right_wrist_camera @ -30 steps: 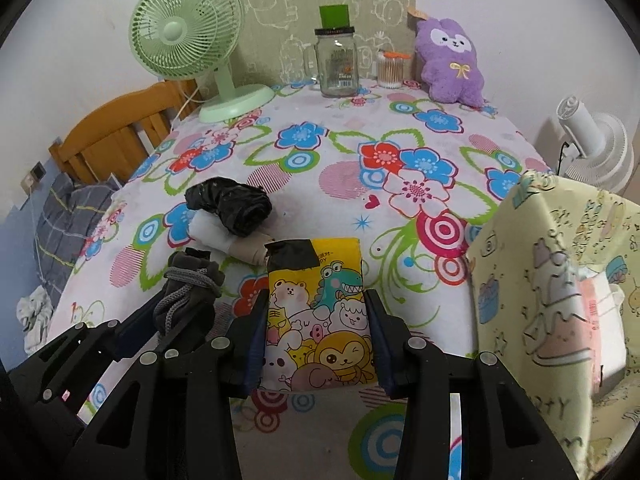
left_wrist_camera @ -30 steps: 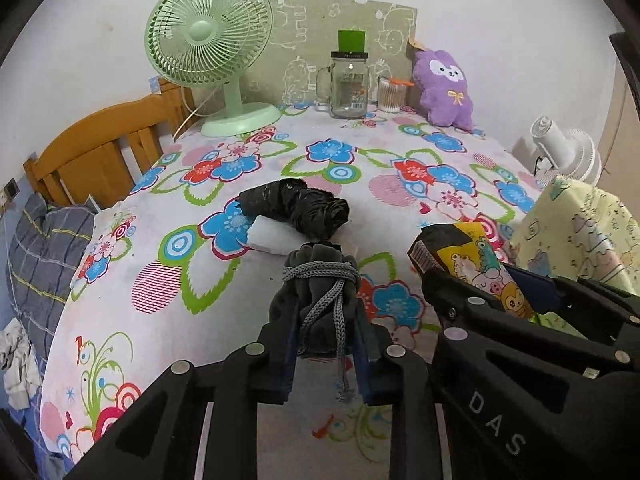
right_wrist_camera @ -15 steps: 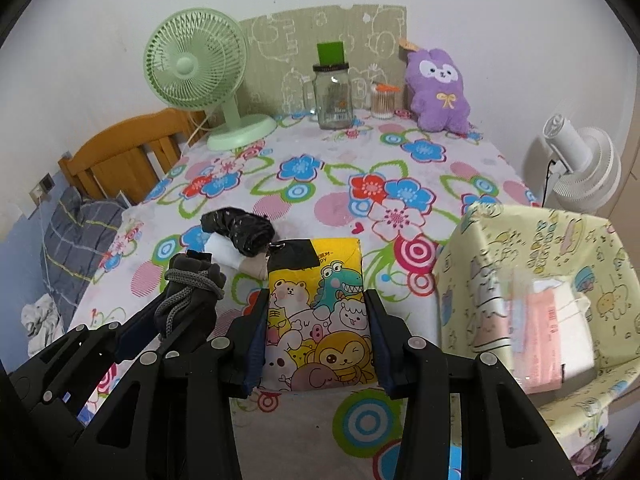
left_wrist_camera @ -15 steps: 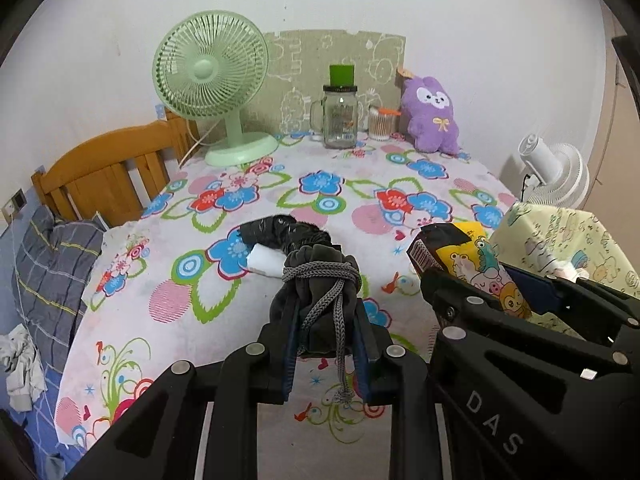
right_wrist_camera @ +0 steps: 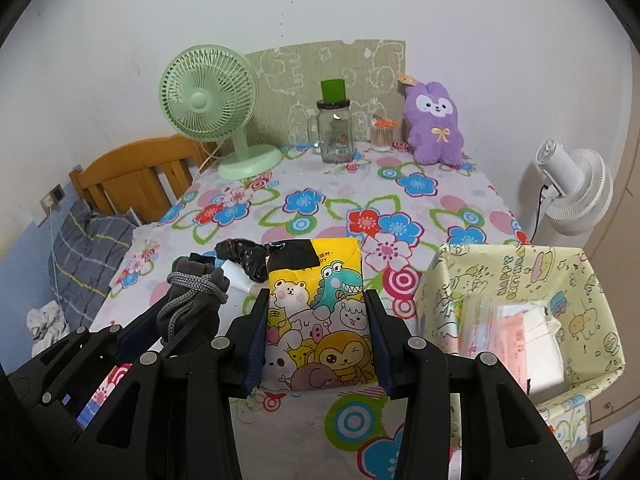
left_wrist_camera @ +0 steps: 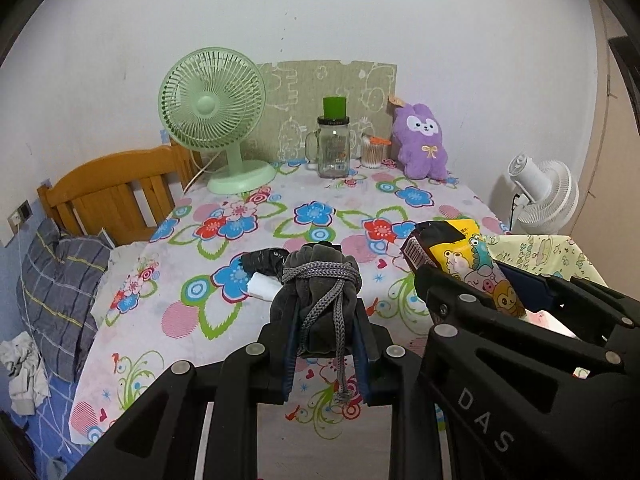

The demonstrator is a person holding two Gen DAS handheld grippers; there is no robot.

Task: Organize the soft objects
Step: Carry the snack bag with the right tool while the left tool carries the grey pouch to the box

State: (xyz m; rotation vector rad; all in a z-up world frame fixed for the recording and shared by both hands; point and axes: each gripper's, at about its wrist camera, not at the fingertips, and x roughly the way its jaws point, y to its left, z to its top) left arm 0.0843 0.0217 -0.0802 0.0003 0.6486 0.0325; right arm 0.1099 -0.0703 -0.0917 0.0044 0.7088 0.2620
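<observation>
Both grippers hold soft things above the flower-printed surface (left_wrist_camera: 240, 240).

The left gripper (left_wrist_camera: 325, 312) has its jaws nearly together, pinching a dark grey fabric pouch tied with grey cord (left_wrist_camera: 318, 292) (the cord's end dangles between the pads). The right gripper (right_wrist_camera: 318, 338) has its jaws partly spread, clamped on a flat yellow packet printed with cartoon animals (right_wrist_camera: 318, 304). Rightmost stands a pale yellow printed fabric box (right_wrist_camera: 520, 280), just beside the surface's edge, packets inside.
</observation>
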